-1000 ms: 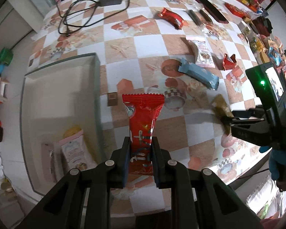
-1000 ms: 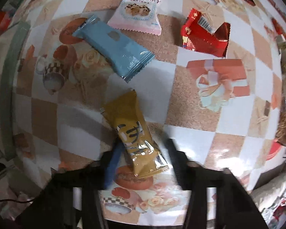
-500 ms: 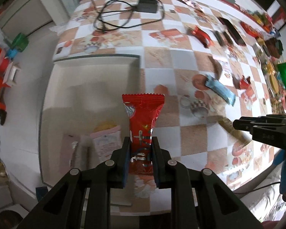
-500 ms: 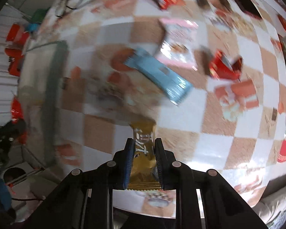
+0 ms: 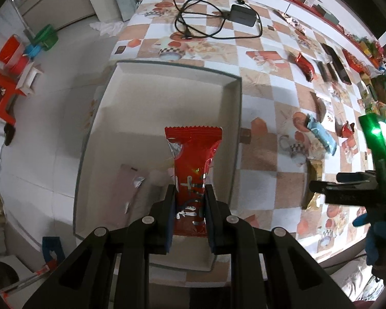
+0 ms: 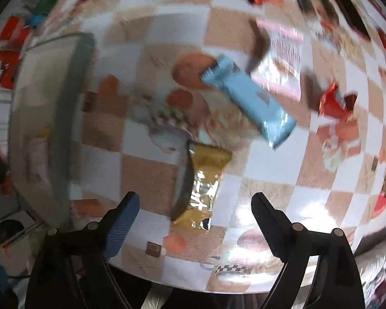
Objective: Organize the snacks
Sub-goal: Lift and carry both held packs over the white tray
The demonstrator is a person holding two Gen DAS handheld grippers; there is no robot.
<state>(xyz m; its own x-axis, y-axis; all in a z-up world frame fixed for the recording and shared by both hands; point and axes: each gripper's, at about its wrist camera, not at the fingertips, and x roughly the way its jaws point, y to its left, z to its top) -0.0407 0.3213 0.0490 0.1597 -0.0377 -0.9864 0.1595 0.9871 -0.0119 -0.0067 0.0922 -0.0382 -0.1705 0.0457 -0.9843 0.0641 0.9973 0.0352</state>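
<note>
My left gripper (image 5: 189, 193) is shut on a red snack packet (image 5: 193, 159) and holds it above the white box (image 5: 234, 118). The box holds a pink packet (image 5: 123, 188). My right gripper (image 6: 195, 200) is open, its fingers wide apart over the table. A gold snack packet (image 6: 203, 188) is between and just beyond its fingertips, apart from them; the view is blurred. The right gripper also shows in the left wrist view (image 5: 329, 186) next to the gold packet (image 5: 314, 172).
A light blue bar (image 6: 249, 100), a pink-white packet (image 6: 283, 61) and a torn red wrapper (image 6: 334, 103) lie beyond the gold packet. A black cable and charger (image 5: 242, 15) lie at the far end. More snacks crowd the right edge. The table's near edge is close.
My left gripper moved left with the red packet, from above the table to above the box. My right gripper, shut on the gold packet half a second ago, has opened and released it.
</note>
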